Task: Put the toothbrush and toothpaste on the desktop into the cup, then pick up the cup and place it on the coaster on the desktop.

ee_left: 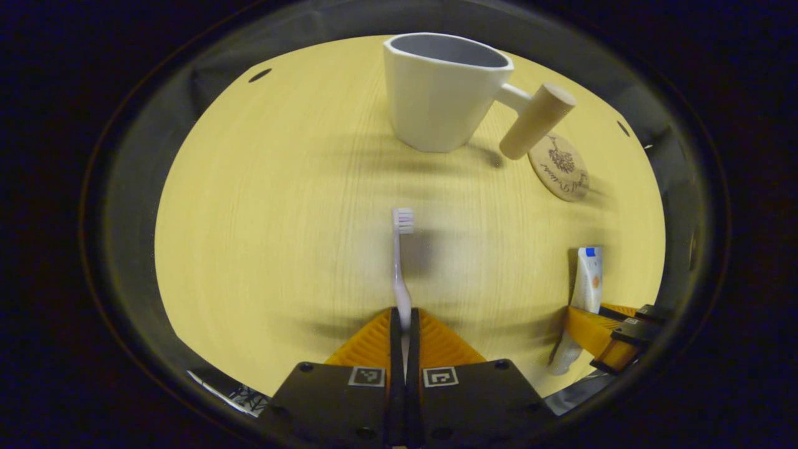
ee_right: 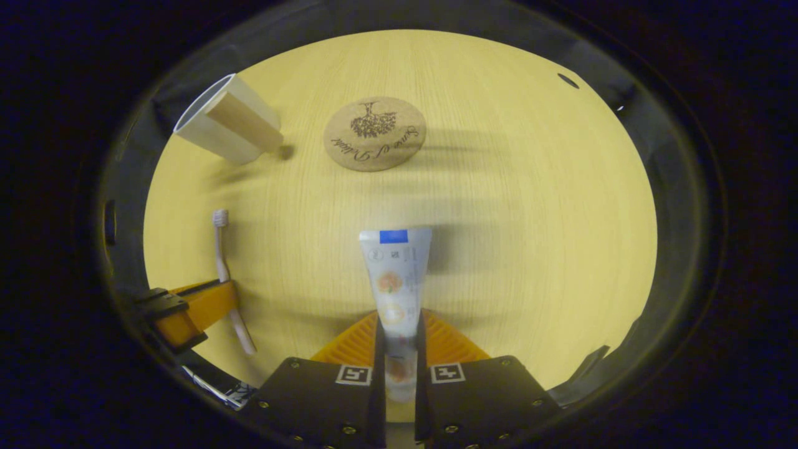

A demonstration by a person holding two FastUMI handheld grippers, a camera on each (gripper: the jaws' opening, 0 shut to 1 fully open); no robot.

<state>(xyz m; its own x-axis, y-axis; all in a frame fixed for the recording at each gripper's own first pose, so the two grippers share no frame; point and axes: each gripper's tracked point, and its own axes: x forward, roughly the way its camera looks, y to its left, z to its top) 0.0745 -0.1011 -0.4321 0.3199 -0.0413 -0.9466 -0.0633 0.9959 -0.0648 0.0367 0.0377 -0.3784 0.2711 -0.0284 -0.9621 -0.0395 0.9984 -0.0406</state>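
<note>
Nearest the lens in the left gripper view is the left hand-held gripper (ee_left: pixel 404 324), its fingers drawn narrow on the handle of the toothbrush (ee_left: pixel 401 268), bristles pointing ahead toward the cup (ee_left: pixel 439 93). In the right gripper view the right hand-held gripper (ee_right: pixel 399 340) is likewise pinched on the lower part of the toothpaste (ee_right: pixel 395 280), whose flat crimped end points forward.

The cup stands upright on the table (ee_left: pixel 280 218), well ahead of the toothbrush, its wooden handle (ee_left: pixel 536 121) sticking out toward the coaster (ee_left: pixel 559 167), which lies flat just beside it and bare.

From here, the likely troubles are these. The toothbrush is thin and held near its tail, so it could pivot in the grip while being tipped over the rim and catch the lip, or nudge the light cup over. The toothpaste is soft; a grip low on the tube may let it sag or slide out, and too hard a squeeze could dent it. Both tools heading for one narrow mouth could also bump each other, so I would expect one to go first. Whether either thing is lifted clear of the table I cannot tell.

The table is pale wood grain, smooth and uncluttered, with soft shadows under each thing. Beyond its edge the booth is dark.
</note>
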